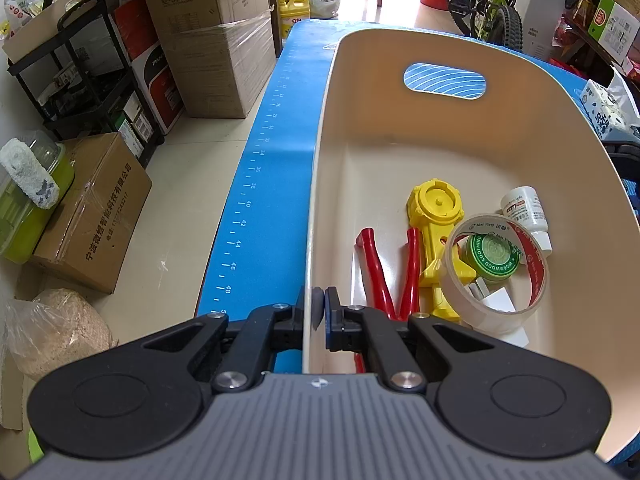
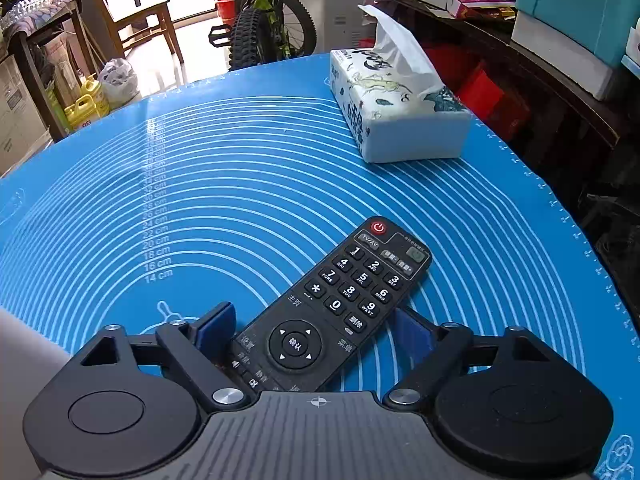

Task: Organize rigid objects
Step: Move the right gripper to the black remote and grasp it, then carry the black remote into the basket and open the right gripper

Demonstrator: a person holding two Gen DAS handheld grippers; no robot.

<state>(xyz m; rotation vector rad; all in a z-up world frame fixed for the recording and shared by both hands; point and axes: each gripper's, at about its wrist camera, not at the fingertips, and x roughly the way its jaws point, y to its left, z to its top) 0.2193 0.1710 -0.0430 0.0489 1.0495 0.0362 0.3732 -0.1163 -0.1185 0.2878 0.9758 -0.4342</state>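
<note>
The left gripper [image 1: 316,308] is clenched on the near left wall of the cream bin [image 1: 360,92] — one finger outside the wall, the other inside, the pads pinching the thin rim between them. Just past the inner finger, on the bin's floor, lie red-handled pliers [image 1: 390,268], their handles spreading away from the gripper. Beside them to the right lies a yellow plastic toy tool [image 1: 434,220] with a round head pointing toward the far wall. Leaning against it is a roll of clear tape [image 1: 496,268] with a red inner band; through its ring show a green round tin [image 1: 493,256] and a white charger plug [image 1: 494,298]. A small white bottle [image 1: 526,216] lies just beyond the tape, near the right wall. The bin stands on a blue mat [image 1: 272,128] printed with a ruler scale along its edge, which covers the surface; cardboard boxes [image 1: 208,32] stand on the floor to the left.

The right gripper [image 2: 316,328] is released, its jaws spread wide, one on each side of a black remote control [image 2: 332,312]. The remote lies flat on the mat's white rings, buttons up, angled so that its red power button points away to the right. The left pad stands just beside the remote's lower edge — whether it touches, I cannot tell — and the right pad is clear of it. Well beyond, near the mat's far right edge, sits a tissue pack [image 2: 400,116] with a tissue standing out of its top.
</note>
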